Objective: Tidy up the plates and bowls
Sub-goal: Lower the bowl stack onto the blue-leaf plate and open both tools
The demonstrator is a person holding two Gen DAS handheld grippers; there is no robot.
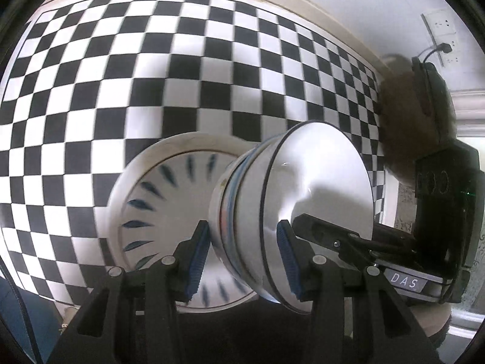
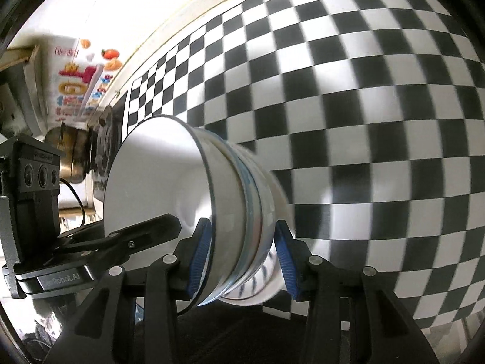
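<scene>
White stacked bowls [image 1: 291, 200] clamped at opposite rims by left fingers [image 1: 198, 261] and right fingers [image 2: 285, 257], above blue-patterned plate [image 1: 157, 200], chequered worktop [image 1: 151, 69] beneath

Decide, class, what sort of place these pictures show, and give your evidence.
Probably a home kitchen or dining corner: stacked bowls above a patterned plate, a checkered tablecloth, and a wall socket.

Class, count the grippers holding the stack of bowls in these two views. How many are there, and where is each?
2. The left gripper grips one side of the stack of bowls; the right gripper grips the opposite side. The exact number of bowls inside the stack may be hidden.
</scene>
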